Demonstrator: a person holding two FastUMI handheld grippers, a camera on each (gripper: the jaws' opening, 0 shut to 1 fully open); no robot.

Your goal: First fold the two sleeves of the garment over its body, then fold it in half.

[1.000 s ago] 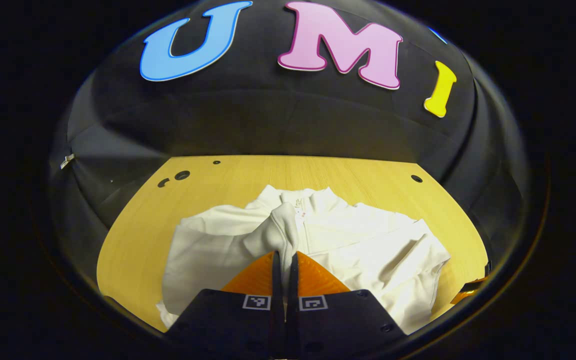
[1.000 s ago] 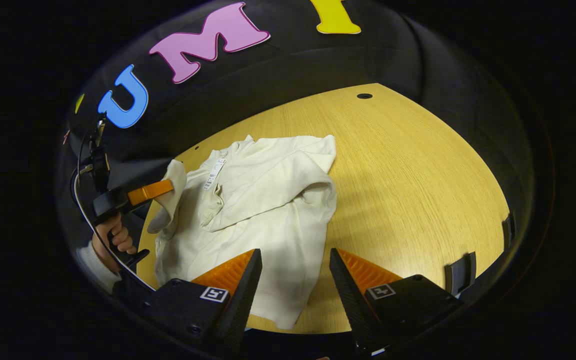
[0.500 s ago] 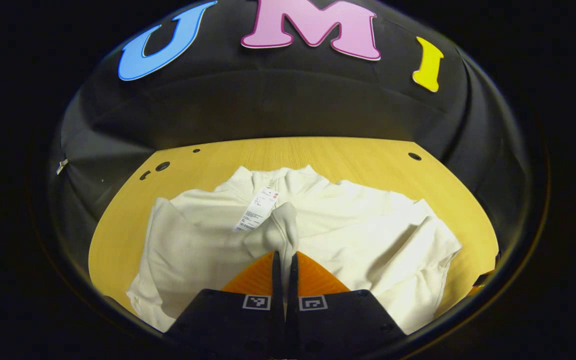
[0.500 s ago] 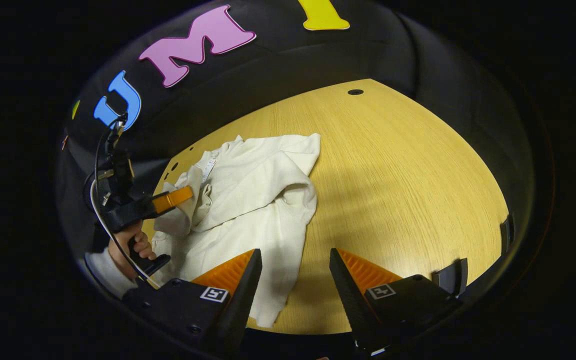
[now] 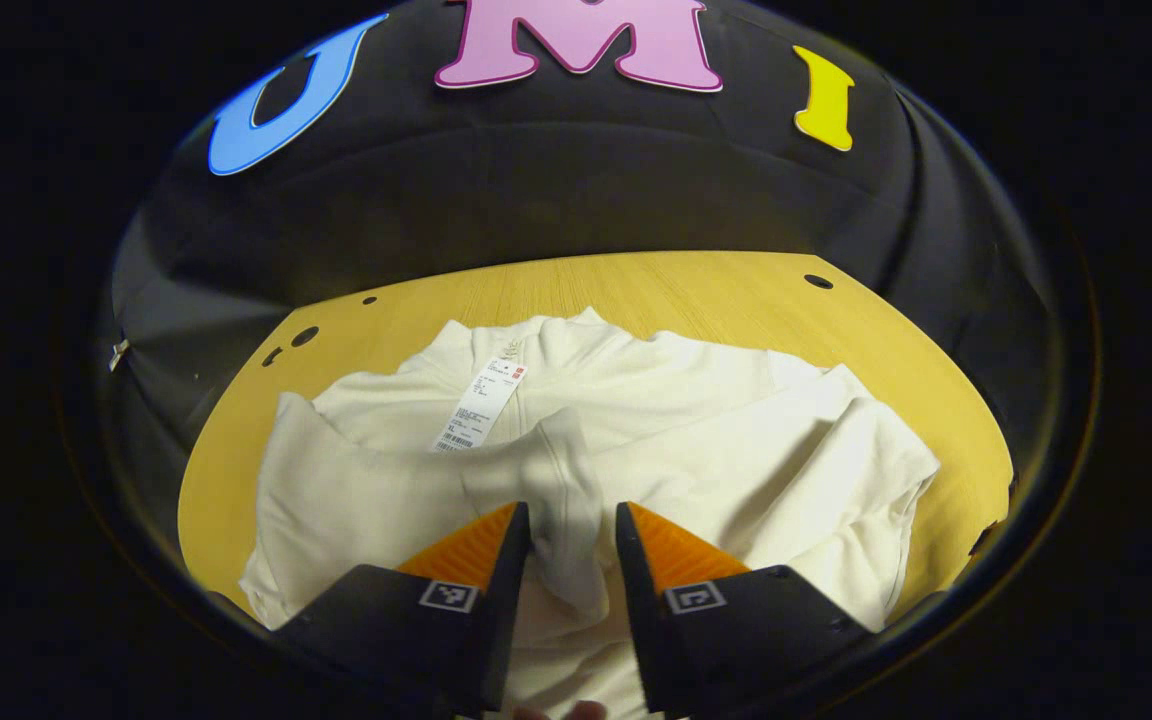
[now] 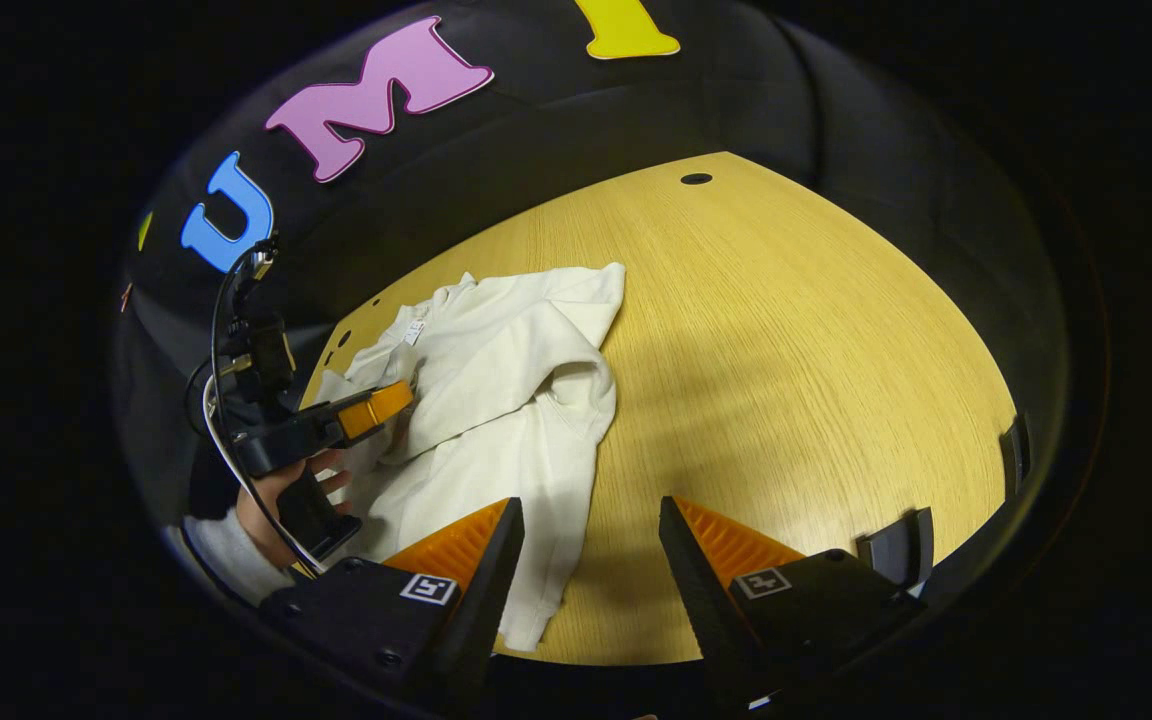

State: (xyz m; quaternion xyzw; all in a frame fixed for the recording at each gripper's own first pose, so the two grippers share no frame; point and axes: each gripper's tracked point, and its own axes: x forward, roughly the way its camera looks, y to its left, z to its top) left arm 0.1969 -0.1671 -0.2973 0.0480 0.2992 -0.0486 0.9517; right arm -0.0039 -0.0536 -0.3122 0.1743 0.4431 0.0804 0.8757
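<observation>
A cream-white garment lies on the yellow wooden table, collar at the far side with a paper tag on it. Its right sleeve is folded over the body. The left sleeve's cuff lies across the chest between the spread fingers of my left gripper, which is open and no longer pinches it. In the right gripper view the garment sits at the table's left, the left gripper rests over it, and my right gripper hangs open above the hem and bare table.
The table stretches bare to the right of the garment, with a small hole near its far edge. Dark holes mark the far left corner. Black clips sit on the right edge. A hand holds the left gripper's handle.
My left gripper carried the left sleeve cuff over the chest, lowered it, then opened and let it go. The right gripper stayed open and drew back slightly.
</observation>
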